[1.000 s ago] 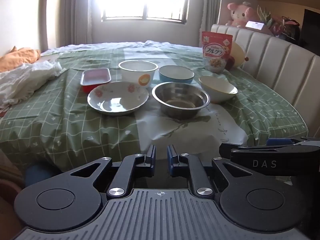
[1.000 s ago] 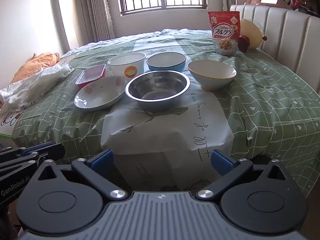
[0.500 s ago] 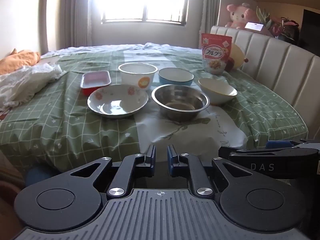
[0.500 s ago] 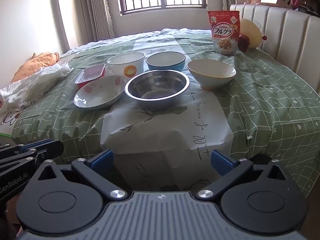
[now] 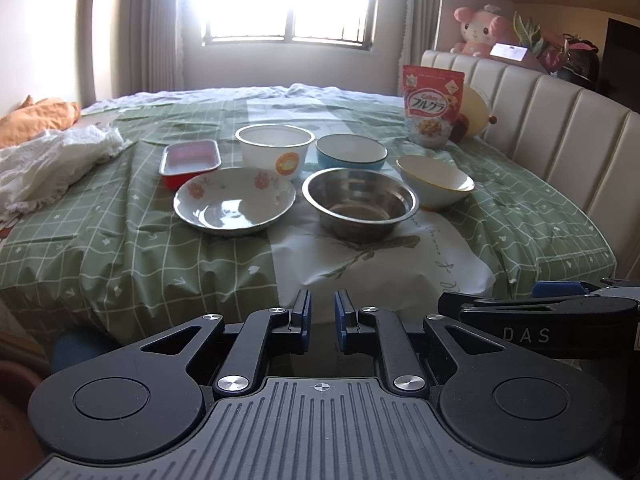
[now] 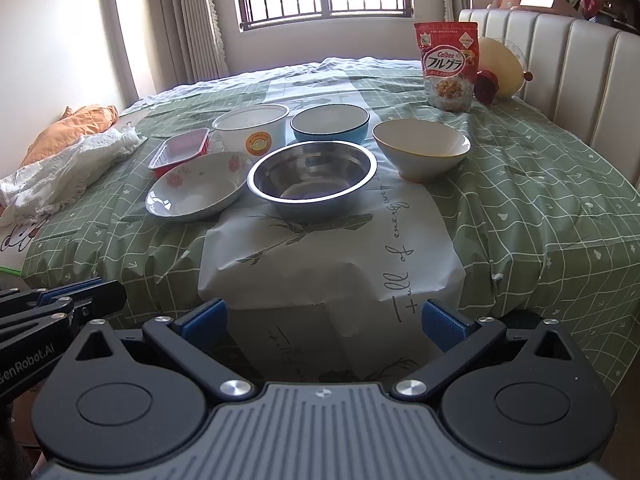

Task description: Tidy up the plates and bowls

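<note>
On the green checked cloth stand a flowered plate (image 5: 235,201) (image 6: 196,194), a steel bowl (image 5: 360,204) (image 6: 312,178), a white bowl with a yellow rim (image 5: 435,182) (image 6: 421,148), a blue bowl (image 5: 351,153) (image 6: 329,124), a white paper tub (image 5: 274,151) (image 6: 251,128) and a red foil tray (image 5: 190,161) (image 6: 180,148). My left gripper (image 5: 320,320) is shut and empty, short of the table's near edge. My right gripper (image 6: 323,318) is open and empty, also short of the edge. Each gripper shows at the side of the other's view.
A cereal bag (image 5: 433,106) (image 6: 450,66) and a yellow toy stand at the back right by the cream padded bench (image 5: 560,128). White lace cloth (image 5: 52,160) and an orange cloth lie at the left. The cloth hangs over the near edge.
Both views have pulled back very slightly from the table. The dishes have not moved, and neither gripper's jaws have changed.
</note>
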A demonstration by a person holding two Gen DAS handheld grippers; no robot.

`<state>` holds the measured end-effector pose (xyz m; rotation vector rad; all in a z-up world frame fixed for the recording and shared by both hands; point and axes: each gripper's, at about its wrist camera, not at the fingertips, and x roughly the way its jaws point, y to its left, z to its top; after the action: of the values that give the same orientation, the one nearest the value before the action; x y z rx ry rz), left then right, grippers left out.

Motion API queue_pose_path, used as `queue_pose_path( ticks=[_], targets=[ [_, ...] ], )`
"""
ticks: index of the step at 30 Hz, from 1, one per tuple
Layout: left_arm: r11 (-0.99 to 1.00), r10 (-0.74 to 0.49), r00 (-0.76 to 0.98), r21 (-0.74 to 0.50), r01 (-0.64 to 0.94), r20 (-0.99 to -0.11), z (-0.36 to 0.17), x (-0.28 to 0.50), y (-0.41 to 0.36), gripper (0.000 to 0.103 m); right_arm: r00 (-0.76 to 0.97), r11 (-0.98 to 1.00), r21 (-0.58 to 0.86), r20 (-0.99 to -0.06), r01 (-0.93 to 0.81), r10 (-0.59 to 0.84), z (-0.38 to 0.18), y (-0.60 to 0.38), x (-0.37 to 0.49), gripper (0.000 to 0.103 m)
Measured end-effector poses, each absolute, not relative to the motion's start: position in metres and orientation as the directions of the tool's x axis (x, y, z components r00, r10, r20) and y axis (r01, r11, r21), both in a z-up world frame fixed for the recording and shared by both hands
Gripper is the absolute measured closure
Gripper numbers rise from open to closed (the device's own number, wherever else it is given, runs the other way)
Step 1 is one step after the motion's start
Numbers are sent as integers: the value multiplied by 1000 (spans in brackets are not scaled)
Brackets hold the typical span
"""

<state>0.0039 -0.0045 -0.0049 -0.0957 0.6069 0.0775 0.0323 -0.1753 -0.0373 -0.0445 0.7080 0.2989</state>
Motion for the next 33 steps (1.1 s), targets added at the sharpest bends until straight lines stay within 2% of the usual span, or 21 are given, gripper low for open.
queue_pose_path(
  ticks=[33],
  targets=[
    [992, 46, 816, -66, -103, -577, -5, 7, -6, 88, 722, 958, 58, -645, -281, 251, -33, -176, 32, 0]
  ],
)
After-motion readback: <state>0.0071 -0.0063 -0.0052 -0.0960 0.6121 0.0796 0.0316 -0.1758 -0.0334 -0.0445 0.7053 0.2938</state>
